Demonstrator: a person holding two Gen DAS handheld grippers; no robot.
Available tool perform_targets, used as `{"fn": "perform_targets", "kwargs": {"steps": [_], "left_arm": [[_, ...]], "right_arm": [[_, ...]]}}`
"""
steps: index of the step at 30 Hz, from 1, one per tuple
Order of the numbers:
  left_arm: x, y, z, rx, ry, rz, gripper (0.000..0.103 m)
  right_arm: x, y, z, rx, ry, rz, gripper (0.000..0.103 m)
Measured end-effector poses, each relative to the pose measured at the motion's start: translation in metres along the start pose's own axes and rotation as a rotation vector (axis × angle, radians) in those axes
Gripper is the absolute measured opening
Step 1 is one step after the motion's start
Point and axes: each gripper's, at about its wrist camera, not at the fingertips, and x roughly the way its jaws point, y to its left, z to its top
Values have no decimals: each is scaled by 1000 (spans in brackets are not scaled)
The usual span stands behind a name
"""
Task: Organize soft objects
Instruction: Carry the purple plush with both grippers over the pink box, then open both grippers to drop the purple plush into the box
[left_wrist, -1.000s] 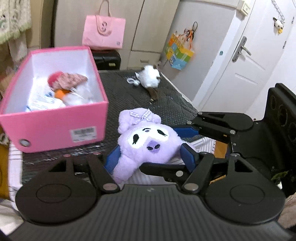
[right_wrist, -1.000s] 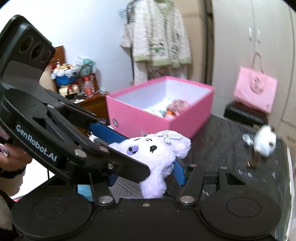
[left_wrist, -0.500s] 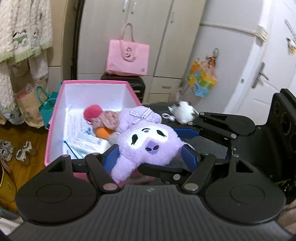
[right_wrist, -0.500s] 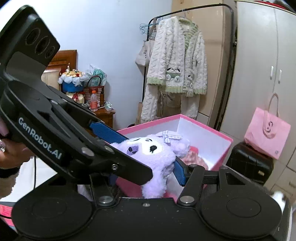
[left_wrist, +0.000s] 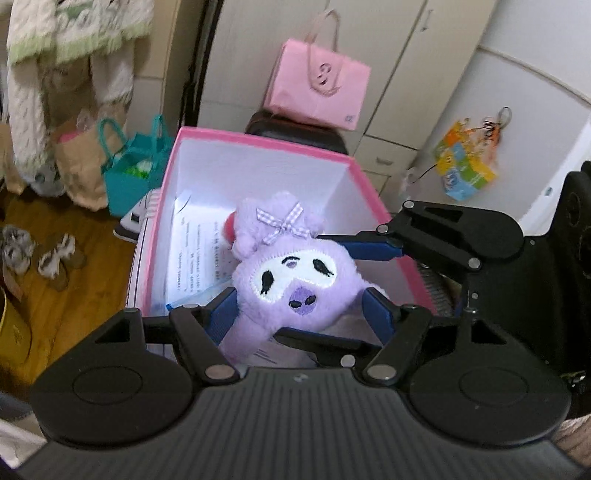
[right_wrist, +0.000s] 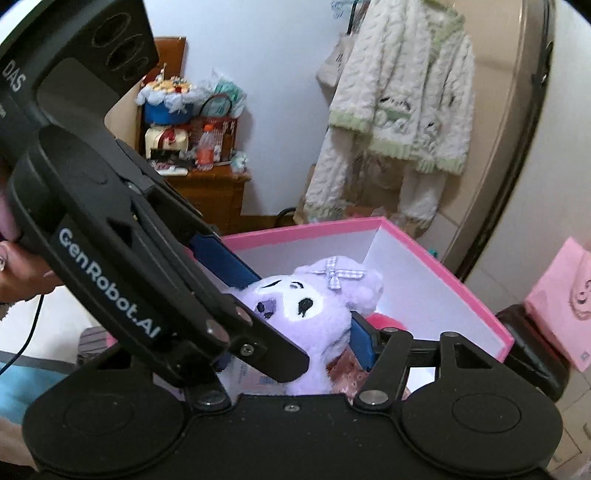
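A purple plush toy (left_wrist: 291, 273) with a white face and a checked bow is held by both grippers at once. My left gripper (left_wrist: 299, 310) is shut on its lower body. My right gripper (right_wrist: 295, 325) is shut on it too, and its fingers (left_wrist: 369, 249) cross the left wrist view from the right. The plush (right_wrist: 314, 306) hangs over the open pink box (left_wrist: 258, 142), above its white inside. In the box lie papers (left_wrist: 195, 254) and a red-topped soft toy (right_wrist: 384, 319), mostly hidden behind the plush.
A pink bag (left_wrist: 317, 88) stands on a dark case behind the box. A teal bag (left_wrist: 129, 170) and slippers (left_wrist: 55, 254) lie on the wooden floor at left. A knitted cardigan (right_wrist: 402, 99) hangs on a rack. A cluttered wooden cabinet (right_wrist: 210, 188) stands by the wall.
Both grippers have carried the plush from the dark tabletop up and left, until it hangs over the inside of the pink box. The grip has not changed.
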Motion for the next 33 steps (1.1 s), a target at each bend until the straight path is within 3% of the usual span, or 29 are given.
{"fn": "perform_targets", "kwargs": {"steps": [6, 9, 14, 19, 33], "left_arm": [[4, 6, 2, -1, -41, 64, 74], [-1, 2, 2, 38, -75, 116, 74], [-19, -2, -2, 104, -141, 196, 74], [-34, 0, -10, 116, -125, 174, 74], [-78, -34, -30, 222, -114, 124, 76]], "right_arm": [[21, -8, 4, -13, 38, 33, 69], [23, -6, 9, -40, 40, 11, 78], [20, -5, 10, -38, 55, -19, 78], [9, -3, 5, 23, 91, -56, 78], [-54, 15, 0, 73, 70, -112, 78]]}}
